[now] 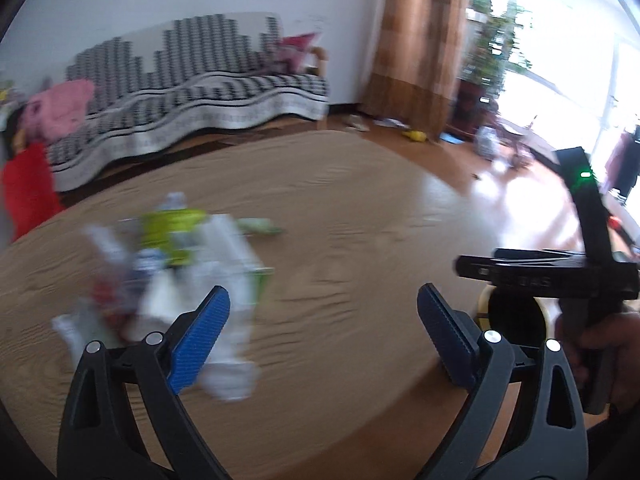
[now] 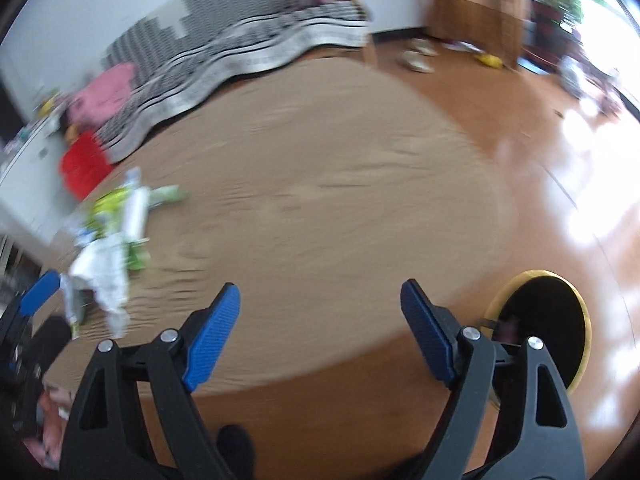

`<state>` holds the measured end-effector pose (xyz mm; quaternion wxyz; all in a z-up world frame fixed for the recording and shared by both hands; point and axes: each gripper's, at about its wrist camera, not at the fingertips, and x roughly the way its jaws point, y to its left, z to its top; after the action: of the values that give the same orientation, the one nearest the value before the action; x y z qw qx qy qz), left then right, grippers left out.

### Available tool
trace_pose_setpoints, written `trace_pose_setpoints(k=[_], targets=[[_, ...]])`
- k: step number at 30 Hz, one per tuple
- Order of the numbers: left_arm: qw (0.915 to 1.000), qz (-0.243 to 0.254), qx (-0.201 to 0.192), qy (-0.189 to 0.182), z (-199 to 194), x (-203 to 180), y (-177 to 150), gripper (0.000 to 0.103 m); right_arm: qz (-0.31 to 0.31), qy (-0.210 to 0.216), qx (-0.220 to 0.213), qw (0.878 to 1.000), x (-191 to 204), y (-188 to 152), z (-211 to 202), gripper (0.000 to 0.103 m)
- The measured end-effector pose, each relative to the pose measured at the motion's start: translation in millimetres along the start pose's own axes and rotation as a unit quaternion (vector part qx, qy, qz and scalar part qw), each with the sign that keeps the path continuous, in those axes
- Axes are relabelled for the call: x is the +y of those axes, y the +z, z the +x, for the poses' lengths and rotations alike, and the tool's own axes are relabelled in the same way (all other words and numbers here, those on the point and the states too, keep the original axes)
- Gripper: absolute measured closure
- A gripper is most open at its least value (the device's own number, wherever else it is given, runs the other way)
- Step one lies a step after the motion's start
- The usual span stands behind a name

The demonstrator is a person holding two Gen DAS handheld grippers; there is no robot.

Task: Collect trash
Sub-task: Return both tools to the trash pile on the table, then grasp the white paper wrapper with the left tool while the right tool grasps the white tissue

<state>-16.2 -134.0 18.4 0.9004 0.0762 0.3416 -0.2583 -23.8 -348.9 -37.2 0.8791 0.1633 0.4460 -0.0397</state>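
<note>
Trash (image 1: 176, 280) lies in a loose heap on the tan rug (image 1: 340, 208), at about nine o'clock in the left wrist view. Motion blur softens everything, but the heap includes a clear bottle with a lime-green label (image 1: 172, 232), crumpled white paper or plastic (image 1: 228, 372) and a pale green wrapper (image 1: 260, 226) lying just beyond it toward one o'clock of the pile. In the right wrist view the same heap (image 2: 112, 248) sits at nine o'clock, well apart from that gripper's fingertips.

The left gripper (image 1: 324, 328) has its blue-padded fingers spread wide with nothing between them; its left pad (image 1: 200, 344) overlaps the near edge of the heap in the view, though contact cannot be judged through the blur. The right gripper (image 2: 320, 320) is likewise spread wide and holds nothing, pointing at bare rug. In the left view, the right gripper's black body shows at three o'clock, held in a hand (image 1: 600, 356).

A round bin with a yellow rim and dark interior (image 2: 544, 328) stands on the wooden floor (image 2: 540, 168) at four o'clock in the right view, just off the rug's edge. A sofa under a black-and-white patterned cover (image 1: 192, 92) runs along the wall at eleven o'clock, with a pink item (image 1: 60, 108) and a red item (image 1: 28, 188) at its left end. A brown curtain (image 1: 420, 40) hangs at one o'clock beside a potted plant (image 1: 488, 48) and a bright window.
</note>
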Motion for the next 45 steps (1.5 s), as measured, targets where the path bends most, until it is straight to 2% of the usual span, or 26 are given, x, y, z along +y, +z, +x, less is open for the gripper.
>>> trace_pose_setpoints(k=[3, 8, 15, 19, 22, 25, 27, 30, 35, 37, 45], targets=[[0.9979, -0.029, 0.006, 0.057, -13.1, 64.1, -17.3, 0.010, -0.032, 0.027, 0.005, 0.999, 48.4, 4.9, 14.9, 0.023], [0.9906, -0.078, 0.033, 0.107, -16.9, 146.9, -40.8, 0.010, -0.091, 0.060, 0.024, 0.994, 119.5, -4.7, 38.7, 0.023], [0.9852, -0.093, 0.070, 0.126, -5.0, 199.5, -72.4, 0.010, -0.137, 0.065, 0.047, 0.987, 162.6, -22.6, 60.7, 0.023], [0.9828, -0.116, 0.084, 0.116, 6.3, 212.8, -71.7, 0.010, -0.145, 0.068, 0.056, 0.986, 174.3, -24.0, 70.5, 0.023], [0.9801, -0.121, 0.093, 0.127, 14.6, 218.4, -73.5, 0.011, -0.146, 0.070, 0.058, 0.985, 179.8, -22.1, 74.9, 0.023], [0.9803, -0.114, 0.097, 0.129, 16.7, 219.4, -74.5, 0.018, -0.150, 0.073, 0.058, 0.984, 183.9, -21.6, 76.6, 0.024], [0.9807, -0.113, 0.102, 0.123, 19.0, 221.2, -75.8, 0.026, -0.152, 0.074, 0.060, 0.984, 187.8, -20.4, 79.7, 0.024], [0.9818, -0.129, 0.101, 0.097, 17.6, 223.5, -79.8, 0.047, -0.153, 0.076, 0.062, 0.983, 191.7, -19.3, 84.1, 0.026], [0.9856, -0.124, 0.097, 0.063, 16.9, 214.8, -77.3, 0.089, -0.152, 0.080, 0.066, 0.983, 195.7, -17.9, 91.9, 0.028], [0.9862, -0.121, 0.095, 0.062, 15.0, 209.3, -74.9, 0.093, -0.151, 0.080, 0.068, 0.983, 197.8, -18.4, 96.1, 0.031], [0.9847, -0.145, 0.061, 0.076, -11.7, 203.2, -55.6, 0.094, -0.148, 0.078, 0.072, 0.983, 203.8, -20.9, 106.4, 0.042]])
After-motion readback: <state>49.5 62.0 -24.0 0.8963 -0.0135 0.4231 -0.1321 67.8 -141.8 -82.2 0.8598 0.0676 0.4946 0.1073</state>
